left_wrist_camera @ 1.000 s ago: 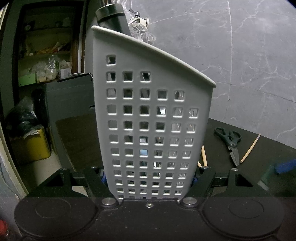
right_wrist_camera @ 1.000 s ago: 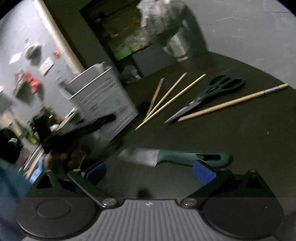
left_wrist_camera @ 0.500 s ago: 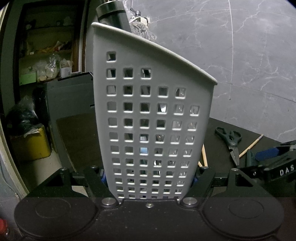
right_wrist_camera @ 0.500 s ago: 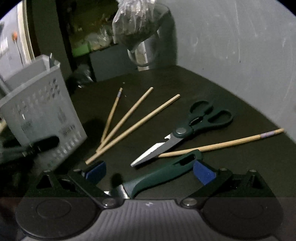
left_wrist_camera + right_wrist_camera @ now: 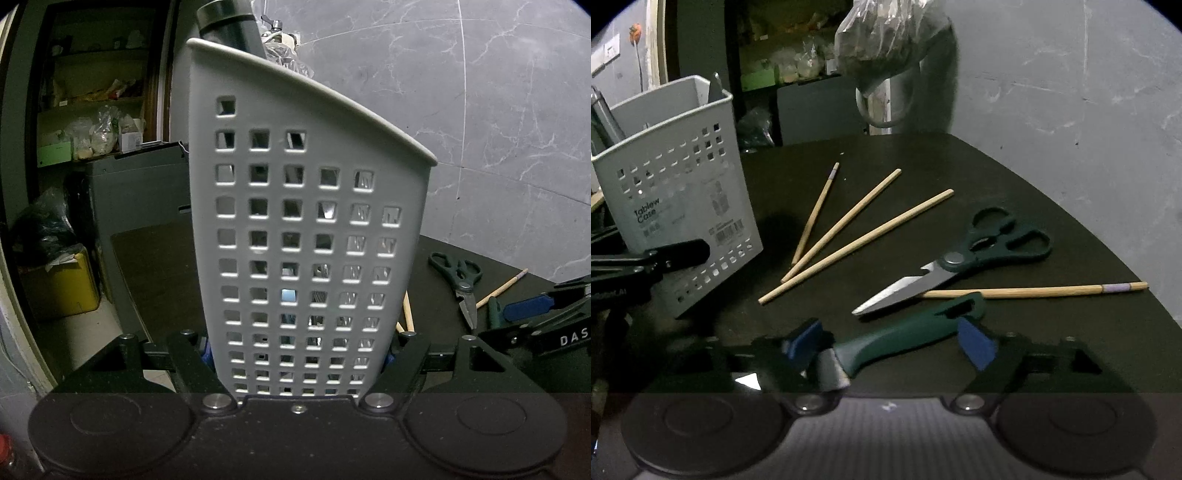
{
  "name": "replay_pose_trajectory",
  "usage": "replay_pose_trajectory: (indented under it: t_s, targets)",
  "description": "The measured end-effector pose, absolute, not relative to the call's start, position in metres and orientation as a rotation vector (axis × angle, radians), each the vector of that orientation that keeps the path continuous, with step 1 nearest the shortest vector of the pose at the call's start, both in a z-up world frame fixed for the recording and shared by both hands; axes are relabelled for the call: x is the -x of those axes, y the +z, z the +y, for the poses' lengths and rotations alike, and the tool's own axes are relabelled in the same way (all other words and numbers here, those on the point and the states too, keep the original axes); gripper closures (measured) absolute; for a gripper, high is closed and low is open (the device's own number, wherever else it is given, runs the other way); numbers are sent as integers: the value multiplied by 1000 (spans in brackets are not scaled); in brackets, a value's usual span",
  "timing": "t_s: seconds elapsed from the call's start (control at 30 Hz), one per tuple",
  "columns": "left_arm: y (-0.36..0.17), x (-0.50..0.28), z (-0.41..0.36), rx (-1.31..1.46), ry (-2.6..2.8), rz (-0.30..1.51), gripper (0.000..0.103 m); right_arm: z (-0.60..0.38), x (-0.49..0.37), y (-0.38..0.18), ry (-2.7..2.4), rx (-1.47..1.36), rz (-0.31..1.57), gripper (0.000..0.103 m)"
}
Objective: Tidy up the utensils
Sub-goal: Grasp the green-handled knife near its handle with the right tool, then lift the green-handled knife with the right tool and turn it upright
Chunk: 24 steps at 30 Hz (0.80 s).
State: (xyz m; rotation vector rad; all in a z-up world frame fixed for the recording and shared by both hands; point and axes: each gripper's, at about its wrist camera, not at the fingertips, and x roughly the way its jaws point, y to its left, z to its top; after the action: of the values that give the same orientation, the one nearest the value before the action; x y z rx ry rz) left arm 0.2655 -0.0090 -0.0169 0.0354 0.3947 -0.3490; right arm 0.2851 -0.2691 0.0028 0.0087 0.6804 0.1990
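So the grey utensil caddy (image 5: 306,236) is my anchor here: my left gripper (image 5: 301,363) is clamped on its base, pads tight against both side walls, basically so it won't slide or tip when stuff gets dropped in. Right of the caddy sit the scissors (image 5: 964,256) and loose chopsticks (image 5: 846,225), all waiting. Nearest me, also right of the caddy, my right gripper (image 5: 890,341) is closing around the green-handled knife (image 5: 905,332), not pinched yet.

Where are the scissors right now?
In the right wrist view the scissors lie on the dark table, right of three fanned chopsticks, blade tips over a fourth.
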Motion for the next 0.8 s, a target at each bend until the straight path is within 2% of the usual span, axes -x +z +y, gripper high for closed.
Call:
replay_pose_trajectory:
  t_s: [0.37,0.63,0.8]
  targets:
    - [-17,-265,-9,-36,-349,395,27,-272,-279,5,365,17,663,53]
    - [-17,-265,-9,-35,-349,394,27,-260,-262,9,550,117,681,63]
    - [-17,-265,-10,-37,-349,395,27,-258,-262,13,543,120,699,60]
